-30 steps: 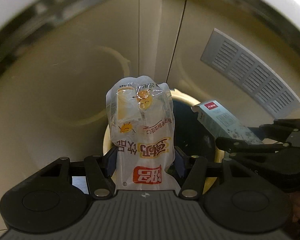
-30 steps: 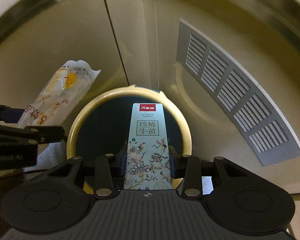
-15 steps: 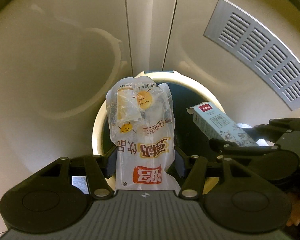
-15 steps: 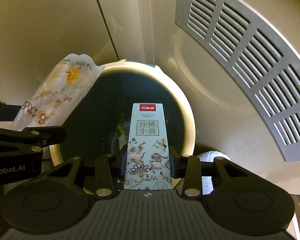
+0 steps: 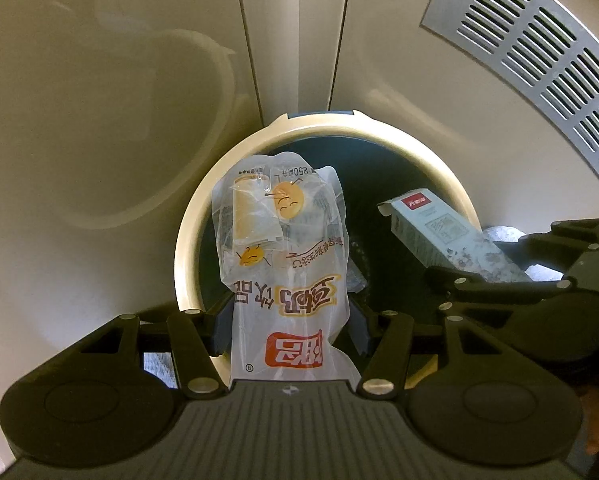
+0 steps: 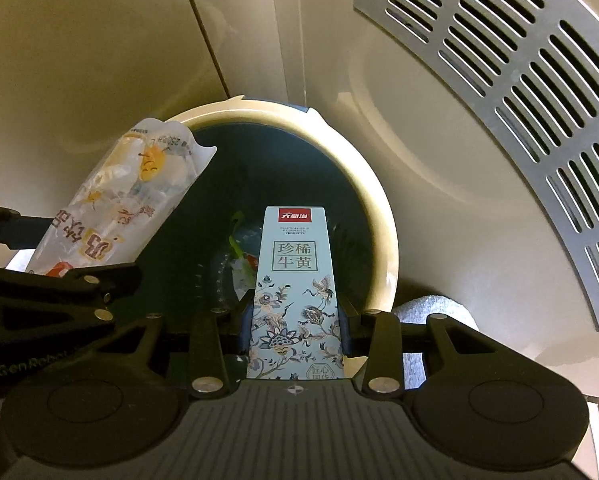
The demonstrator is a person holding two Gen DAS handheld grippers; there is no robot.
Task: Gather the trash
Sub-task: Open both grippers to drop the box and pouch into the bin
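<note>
Left wrist view: the left gripper (image 5: 287,326) has its fingers closed partway on a clear plastic drink pouch with yellow cartoon faces (image 5: 285,264), which hangs over the dark mouth of a round cream-rimmed trash bin (image 5: 187,248). Right of it, a pale blue cardboard box (image 5: 439,232) sticks out over the bin too.

Right wrist view: the right gripper (image 6: 295,322) pinches that flower-printed box (image 6: 295,292) narrowly between both pads, above the bin (image 6: 383,216); the pouch (image 6: 123,200) is at left. A grey slotted vent panel (image 6: 519,92) is on the beige wall
</note>
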